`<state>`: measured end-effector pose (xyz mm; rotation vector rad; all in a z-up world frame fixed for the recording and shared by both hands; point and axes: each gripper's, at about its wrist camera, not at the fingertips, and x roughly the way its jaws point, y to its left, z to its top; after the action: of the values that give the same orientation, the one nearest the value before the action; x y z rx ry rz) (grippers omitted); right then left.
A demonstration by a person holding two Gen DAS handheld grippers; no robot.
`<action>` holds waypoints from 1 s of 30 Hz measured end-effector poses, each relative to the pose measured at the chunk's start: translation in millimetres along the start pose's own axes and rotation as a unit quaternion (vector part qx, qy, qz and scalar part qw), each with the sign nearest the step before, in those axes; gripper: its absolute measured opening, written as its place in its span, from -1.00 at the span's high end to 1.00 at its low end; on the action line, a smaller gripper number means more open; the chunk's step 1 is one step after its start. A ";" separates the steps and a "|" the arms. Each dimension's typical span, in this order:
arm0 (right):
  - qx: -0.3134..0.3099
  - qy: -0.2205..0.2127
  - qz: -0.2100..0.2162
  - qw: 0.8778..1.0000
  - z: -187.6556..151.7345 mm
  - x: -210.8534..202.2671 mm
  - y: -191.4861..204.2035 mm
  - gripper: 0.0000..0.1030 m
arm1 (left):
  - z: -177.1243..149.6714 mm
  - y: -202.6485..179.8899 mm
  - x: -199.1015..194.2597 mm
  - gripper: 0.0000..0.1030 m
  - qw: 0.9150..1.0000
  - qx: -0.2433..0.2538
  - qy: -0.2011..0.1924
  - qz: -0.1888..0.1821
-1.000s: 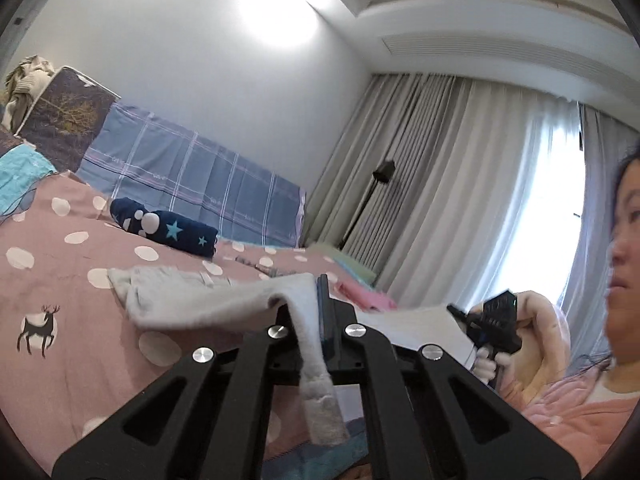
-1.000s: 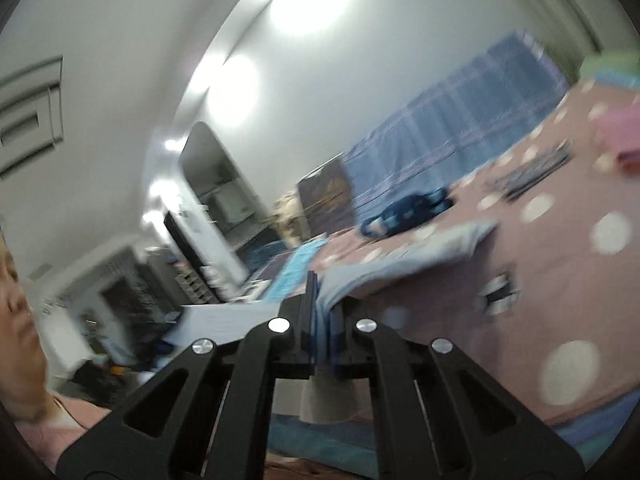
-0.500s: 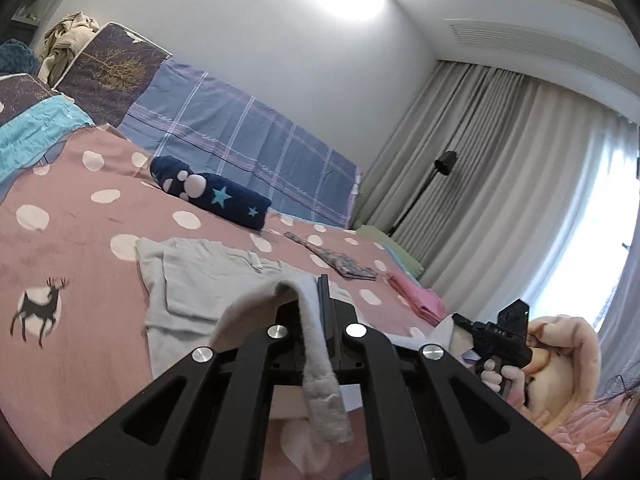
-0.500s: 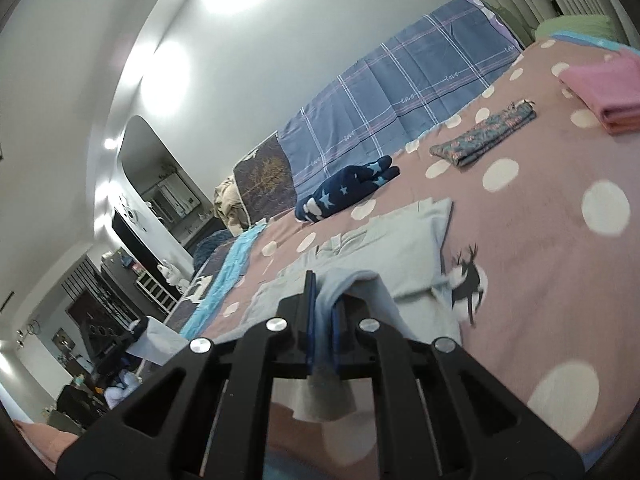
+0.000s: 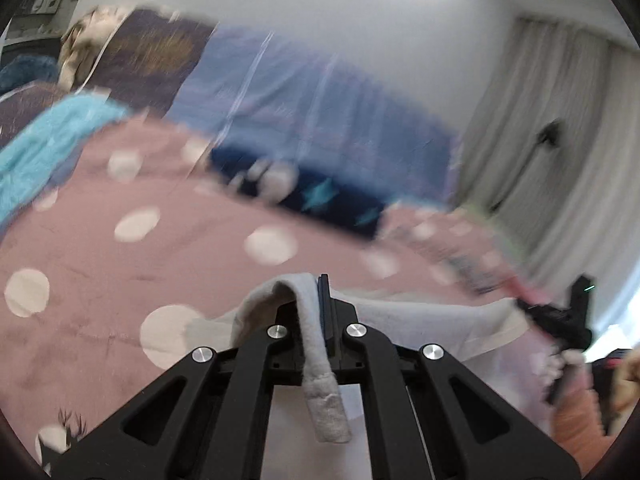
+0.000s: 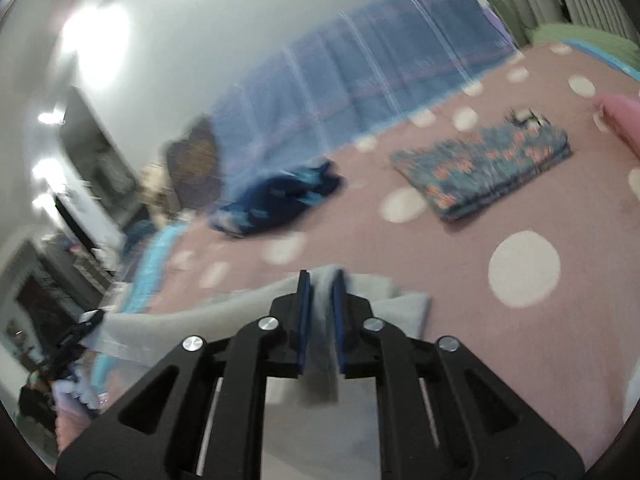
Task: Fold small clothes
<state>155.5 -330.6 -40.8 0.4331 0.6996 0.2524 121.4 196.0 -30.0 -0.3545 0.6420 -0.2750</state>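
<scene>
The left gripper (image 5: 322, 300) has its jaws clenched on one edge of a light grey garment (image 5: 420, 320). A hemmed strip of the cloth runs up over the jaws and hangs down between the black finger arms toward the camera. From there the garment stretches to the right across the near part of the bed (image 5: 100, 248), whose pink cover carries pale polka dots.

In the right wrist view, the right gripper (image 6: 320, 312) has the same grey garment (image 6: 404, 308) between its blue-padded jaws. The jaws are opening, with a visible gap between the pads, and the cloth lies loosely in that gap rather than being pinched. A fold of the garment hangs down between the fingers, and the rest spreads flat on the bed (image 6: 460, 248) to either side, reaching left toward the other gripper, seen small and dark at the far left edge.

Farther off on the cover, a navy item with pale spots and blue stars (image 6: 276, 196) lies near a blue plaid cover (image 6: 360, 92) against the wall. A folded teal cloth with an orange pattern (image 6: 484, 168) lies to the right of it, well apart from the grey garment. A folded pink cloth (image 6: 620, 120) sits at the right edge. A turquoise blanket (image 5: 48, 144) lies along the left side of the bed. Both views are blurred.
</scene>
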 end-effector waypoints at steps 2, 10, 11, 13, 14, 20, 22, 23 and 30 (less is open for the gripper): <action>0.033 0.047 -0.023 0.998 -7.6 40.8 -22.0 0.72 | -9.8 15.8 41.3 0.97 0.998 -0.013 0.057 0.023; 0.017 0.047 -0.011 0.999 -19.5 33.7 -33.8 0.71 | -18.3 31.9 36.2 0.49 0.997 -0.022 0.072 0.024; -0.001 0.045 -0.016 0.999 -18.9 29.3 -29.6 0.71 | -19.5 29.4 32.8 0.48 0.997 -0.013 0.072 0.028; -0.061 0.041 -0.038 0.997 -19.2 21.5 -14.4 0.60 | -24.3 23.7 22.2 0.37 0.997 0.001 0.070 0.028; -0.092 0.040 -0.052 0.994 -21.1 19.2 -6.7 0.49 | -25.2 19.6 18.6 0.26 0.997 0.005 0.068 0.032; -0.339 0.068 -0.126 0.930 -61.9 11.9 44.5 -0.17 | -47.5 -11.4 -2.7 -0.05 0.983 0.131 0.079 0.105; -0.394 0.083 -0.157 0.902 -75.1 22.8 51.9 -0.28 | -64.6 -27.8 2.7 -0.22 0.957 0.221 0.098 0.158; -0.407 0.086 -0.166 0.894 -78.1 28.1 53.4 -0.29 | -72.3 -33.5 8.4 -0.24 0.942 0.261 0.106 0.185; -0.358 0.053 -0.164 0.918 -24.0 71.7 53.9 -0.30 | -27.2 -29.9 68.0 -0.29 0.899 0.342 0.073 0.262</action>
<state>188.2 -249.7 -72.6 -0.4015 0.7204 0.1976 152.5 138.4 -74.3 0.5224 0.7190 0.0035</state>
